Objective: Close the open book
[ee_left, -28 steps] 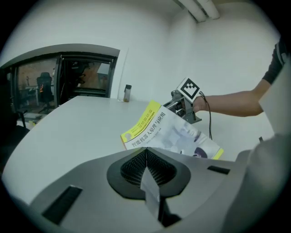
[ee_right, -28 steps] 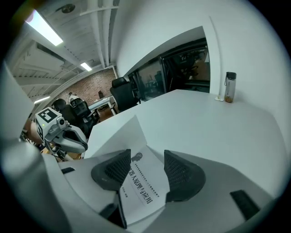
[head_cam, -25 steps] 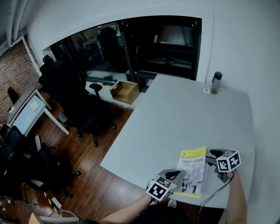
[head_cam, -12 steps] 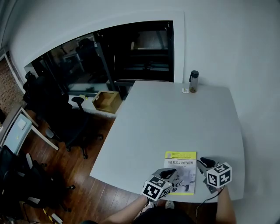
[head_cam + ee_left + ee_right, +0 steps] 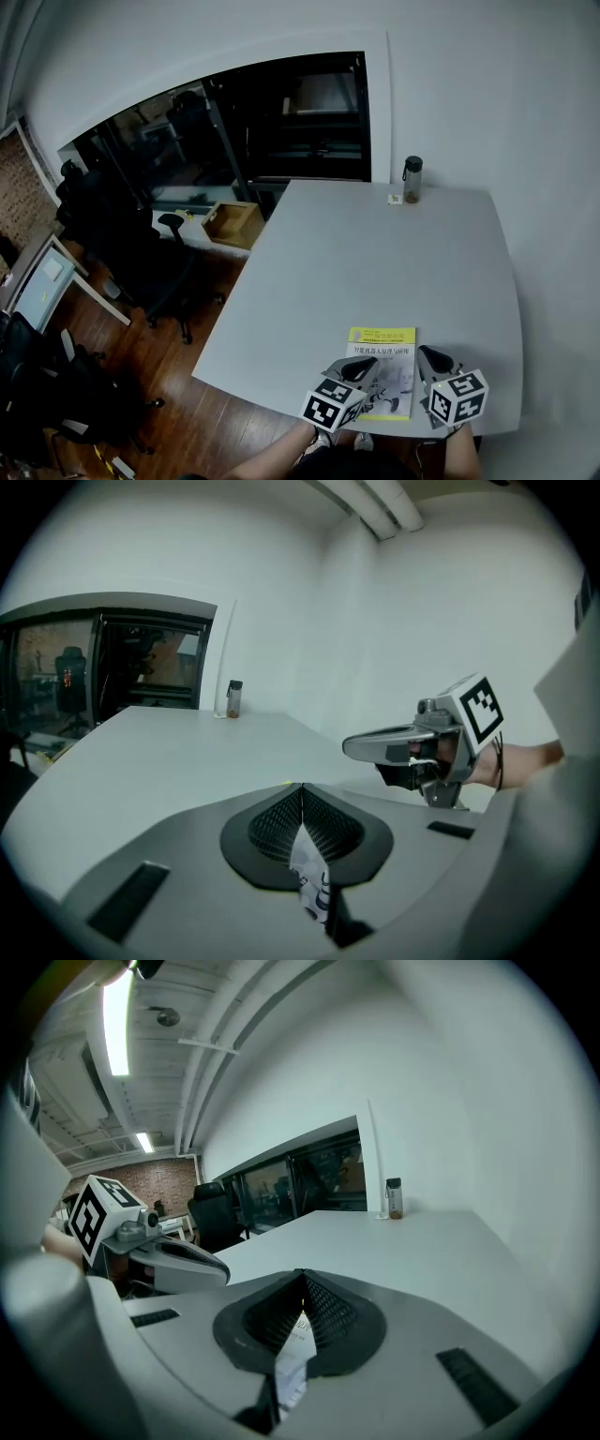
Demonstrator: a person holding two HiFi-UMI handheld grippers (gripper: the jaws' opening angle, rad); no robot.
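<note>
Yellow along its top edge, the book (image 5: 386, 361) lies flat and shut on the white table (image 5: 375, 253). Its cover faces up, and it sits close to the near edge between my two tools.

The change is on my right. The right gripper (image 5: 302, 1279) has just been closing its jaws, and in its own view the ribbed pads now meet tip to tip. I see nothing pinched there. The scrap of print in the slot behind the pads looks like the cover lying below, though I cannot be sure. In the head view this tool sits just beside the book's right edge, a little nearer to me than half a second back.

The left gripper (image 5: 302, 794) is closed too, pads together with nothing between them. It hangs over the book's near left corner, much where it was.

The book has shown its front cover through the whole last second. I put its apparent straightening down to the head camera swinging. The bottle (image 5: 412, 178) at the far edge stands well apart.

My reading is that the closing is done. The right jaws coming together looks like a wind-down, not a fresh grasp. All that seems left is to pull both tools clear without nudging the cover.
</note>
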